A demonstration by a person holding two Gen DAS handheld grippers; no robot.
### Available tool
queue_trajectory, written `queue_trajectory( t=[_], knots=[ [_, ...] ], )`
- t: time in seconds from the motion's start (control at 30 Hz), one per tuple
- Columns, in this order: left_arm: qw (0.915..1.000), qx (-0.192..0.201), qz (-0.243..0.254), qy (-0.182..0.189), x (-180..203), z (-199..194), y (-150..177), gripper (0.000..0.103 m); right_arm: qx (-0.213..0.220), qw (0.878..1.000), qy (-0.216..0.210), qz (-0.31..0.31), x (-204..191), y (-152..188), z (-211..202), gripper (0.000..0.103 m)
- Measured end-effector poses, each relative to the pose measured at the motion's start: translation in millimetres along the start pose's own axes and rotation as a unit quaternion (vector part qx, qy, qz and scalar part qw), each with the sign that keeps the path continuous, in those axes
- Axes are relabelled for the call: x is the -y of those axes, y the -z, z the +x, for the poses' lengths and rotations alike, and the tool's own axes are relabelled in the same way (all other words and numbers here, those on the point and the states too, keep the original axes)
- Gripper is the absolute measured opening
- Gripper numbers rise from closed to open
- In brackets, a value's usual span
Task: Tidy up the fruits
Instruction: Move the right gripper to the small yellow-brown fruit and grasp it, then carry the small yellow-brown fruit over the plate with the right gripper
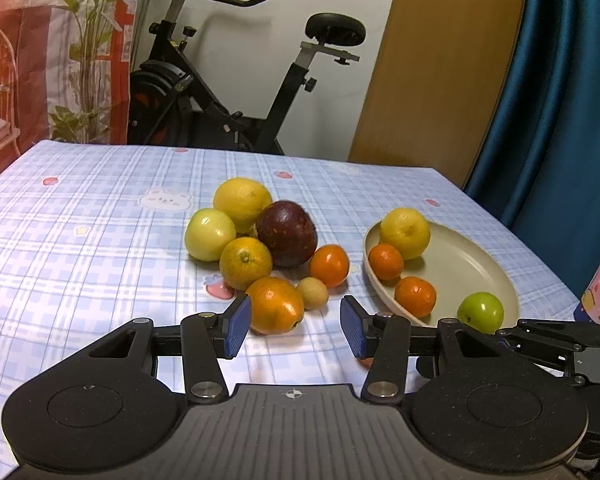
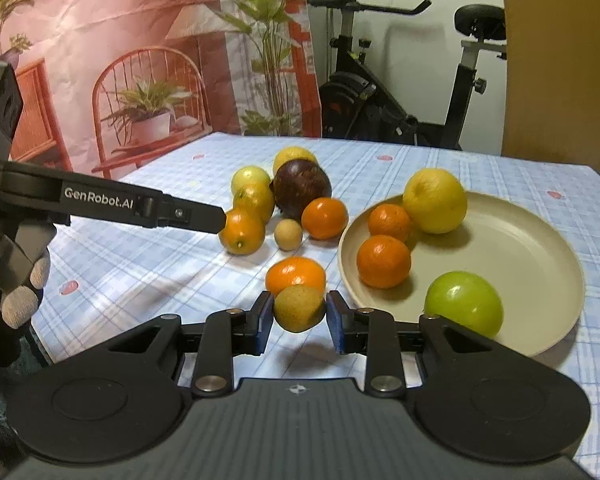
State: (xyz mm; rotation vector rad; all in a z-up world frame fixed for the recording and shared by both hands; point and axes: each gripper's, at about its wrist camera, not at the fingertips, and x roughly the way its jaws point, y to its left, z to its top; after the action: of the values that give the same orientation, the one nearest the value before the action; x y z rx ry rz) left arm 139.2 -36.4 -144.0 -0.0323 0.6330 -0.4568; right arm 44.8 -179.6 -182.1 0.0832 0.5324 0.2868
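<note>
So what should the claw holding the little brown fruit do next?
Probably carry it a little to the right and over the plate. The right claw is shut on the small brown fruit, and the plate beside it already holds four fruits, with bare space in the middle to set it down.

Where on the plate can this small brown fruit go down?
The beige round plate is bare across its middle and far right side, between the yellow lemon and the green apple. Its left edge is crowded by two orange tangerines.
</note>
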Motion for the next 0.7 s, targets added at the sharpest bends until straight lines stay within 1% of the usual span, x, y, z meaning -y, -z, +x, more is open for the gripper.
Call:
queue_trajectory(
  t=[0.27,0.43,0.47,0.5,0.6,0.67,0.7],
  knots=[
    [0.9991,0.025,0.033,0.007,10.3,3.4,-20.5,0.052,0.029,0.999,0.016,0.012,10.4,-6.6,-7.3,0.031],
    [0.9984,0.019,0.053,0.012,16.5,13.8,-28.7,0.051,0.043,0.998,0.026,0.027,19.0,-8.4,-10.5,0.031],
    [0.9983,0.015,0.055,0.013,17.1,16.3,-28.9,0.05,0.045,0.998,0.027,0.031,21.3,-8.1,-11.0,0.031],
    [0.9982,0.009,0.057,0.015,17.3,19.0,-29.4,0.044,0.046,0.998,0.029,0.035,23.2,-7.7,-11.6,0.031],
    [0.9975,-0.007,0.068,0.019,18.8,27.7,-28.8,0.042,0.051,0.997,0.031,0.042,26.9,-6.7,-13.6,0.031],
    [0.9965,-0.013,0.079,0.022,21.0,32.5,-28.3,0.035,0.055,0.997,0.033,0.046,29.2,-6.2,-15.1,0.031],
    [0.9961,-0.019,0.083,0.023,21.9,35.1,-28.0,0.034,0.056,0.997,0.032,0.048,30.2,-6.0,-15.5,0.031]
  ],
)
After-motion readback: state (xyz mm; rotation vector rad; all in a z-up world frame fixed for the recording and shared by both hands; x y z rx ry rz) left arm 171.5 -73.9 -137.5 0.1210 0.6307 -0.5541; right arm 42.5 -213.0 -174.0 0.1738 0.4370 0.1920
